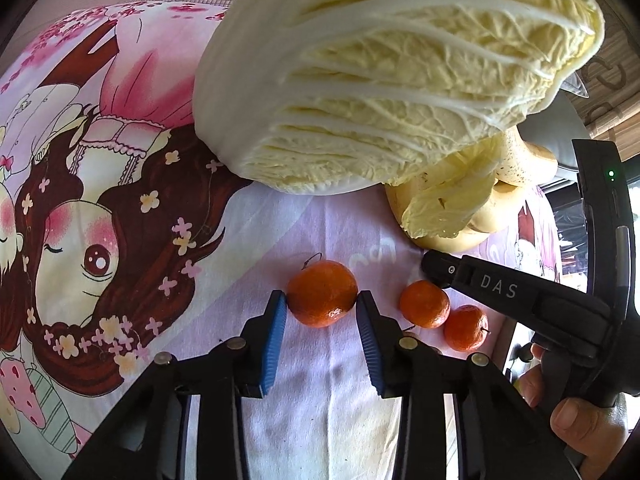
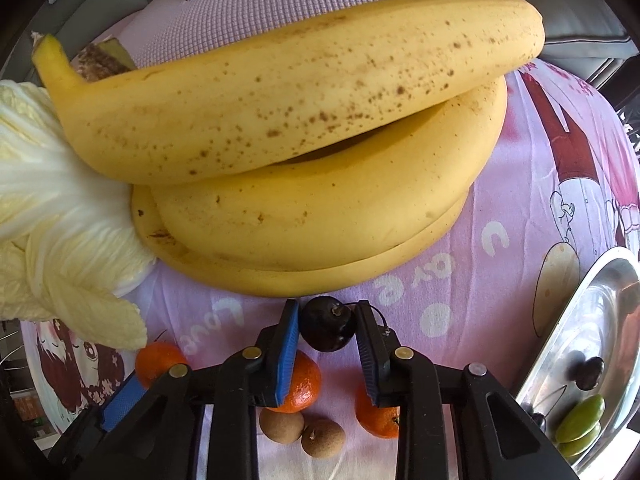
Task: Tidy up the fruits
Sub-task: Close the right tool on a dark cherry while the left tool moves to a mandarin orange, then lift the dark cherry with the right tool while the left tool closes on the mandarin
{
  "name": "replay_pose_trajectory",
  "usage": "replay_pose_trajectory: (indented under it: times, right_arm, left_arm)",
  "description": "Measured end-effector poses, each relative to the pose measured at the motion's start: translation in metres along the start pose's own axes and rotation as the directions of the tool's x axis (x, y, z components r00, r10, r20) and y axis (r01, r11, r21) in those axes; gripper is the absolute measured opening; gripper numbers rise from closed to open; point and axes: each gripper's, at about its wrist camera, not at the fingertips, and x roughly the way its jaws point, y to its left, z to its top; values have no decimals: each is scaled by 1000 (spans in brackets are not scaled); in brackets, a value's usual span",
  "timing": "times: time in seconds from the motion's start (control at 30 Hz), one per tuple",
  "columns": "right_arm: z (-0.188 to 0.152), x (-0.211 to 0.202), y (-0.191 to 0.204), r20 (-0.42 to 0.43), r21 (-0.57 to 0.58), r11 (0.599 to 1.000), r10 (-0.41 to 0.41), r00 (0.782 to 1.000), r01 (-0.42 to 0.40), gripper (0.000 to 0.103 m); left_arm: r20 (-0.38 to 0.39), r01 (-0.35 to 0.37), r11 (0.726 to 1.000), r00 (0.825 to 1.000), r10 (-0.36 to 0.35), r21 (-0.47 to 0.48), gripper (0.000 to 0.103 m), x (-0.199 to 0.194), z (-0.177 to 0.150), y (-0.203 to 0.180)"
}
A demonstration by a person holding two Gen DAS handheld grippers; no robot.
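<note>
In the left wrist view my left gripper (image 1: 321, 298) is shut on an orange tangerine (image 1: 320, 280) lying on the pink printed cloth (image 1: 332, 380), a blue pad touching each side. Two smaller tangerines (image 1: 424, 304) (image 1: 466, 328) lie just to its right. My right gripper (image 2: 327, 312) is shut on a small dark cherry (image 2: 328, 334) with a stem, just in front of the bananas (image 2: 304, 120). Its black body (image 1: 500, 292) reaches in from the right of the left wrist view, with a hand on its handle. Other tangerines (image 2: 306, 386) (image 2: 378, 414) lie under its fingers.
A big napa cabbage (image 1: 400, 80) lies close behind the tangerines and against the bananas. Two brown longans (image 2: 280, 426) (image 2: 322, 438) sit near the front. A metal tray (image 2: 560, 320) at the right holds a dark cherry (image 2: 588, 372) and green fruits (image 2: 580, 424).
</note>
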Motion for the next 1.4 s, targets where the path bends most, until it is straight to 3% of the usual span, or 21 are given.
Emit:
replay_pose_trajectory:
  times: [0.43, 0.5, 0.87, 0.97, 1.2, 1.4]
  right_arm:
    - [-28, -32, -16, 84, -10, 1000, 24, 996, -23, 30]
    - [-34, -42, -19, 112, -18, 1000, 22, 993, -20, 30]
    - [-79, -63, -25, 152, 2, 999, 49, 987, -50, 30]
    - [-85, -62, -25, 157, 11, 998, 54, 986, -57, 30]
    - [-101, -52, -36, 149, 76, 989, 116, 982, -129, 30]
    - [-109, -47, -41, 160, 92, 983, 144, 977, -160, 30]
  left_arm:
    - [13, 20, 1000, 1000, -20, 12, 36, -25, -21, -7]
    - [13, 25, 1000, 1000, -25, 14, 21, -29, -28, -8]
    - [-25, 46, 999, 999, -46, 23, 20, -36, -47, -22]
    - [-31, 35, 999, 999, -35, 15, 20, -30, -49, -22]
    - [-51, 17, 1000, 999, -17, 8, 38, -13, -51, -22]
    - [-84, 45, 999, 996, -43, 21, 39, 14, -54, -29]
